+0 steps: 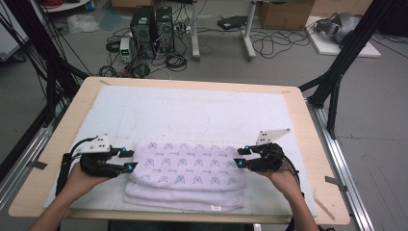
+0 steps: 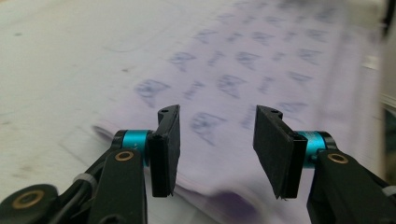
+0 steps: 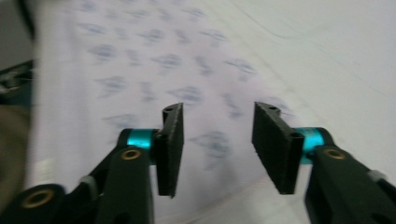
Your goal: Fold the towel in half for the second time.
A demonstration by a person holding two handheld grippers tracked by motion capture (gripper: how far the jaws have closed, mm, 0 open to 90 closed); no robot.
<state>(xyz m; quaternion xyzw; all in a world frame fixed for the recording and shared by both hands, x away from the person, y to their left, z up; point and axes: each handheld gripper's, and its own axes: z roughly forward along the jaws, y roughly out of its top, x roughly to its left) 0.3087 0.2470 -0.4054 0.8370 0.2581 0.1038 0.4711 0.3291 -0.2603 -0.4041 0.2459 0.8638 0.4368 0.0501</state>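
Folded towel [image 1: 185, 175] lies between both open hand-held grippers.

Two black jaws of the right hand-held gripper [image 3: 217, 149] are seen rising from the bottom edge, each carried on a teal collar and a black arm with a brass-coloured rivet. The jaws are held apart, and nothing is pressed between the ribbed pads [image 3: 275, 147]. Beyond and below them a pale lilac towel [image 3: 154, 79] printed with rows of small blue motifs is spread; the print is blurred. The towel's near edge is seen just below the jaws. To the right of the towel, a white surface [image 3: 336, 56] is laid out, marked with faint lines.
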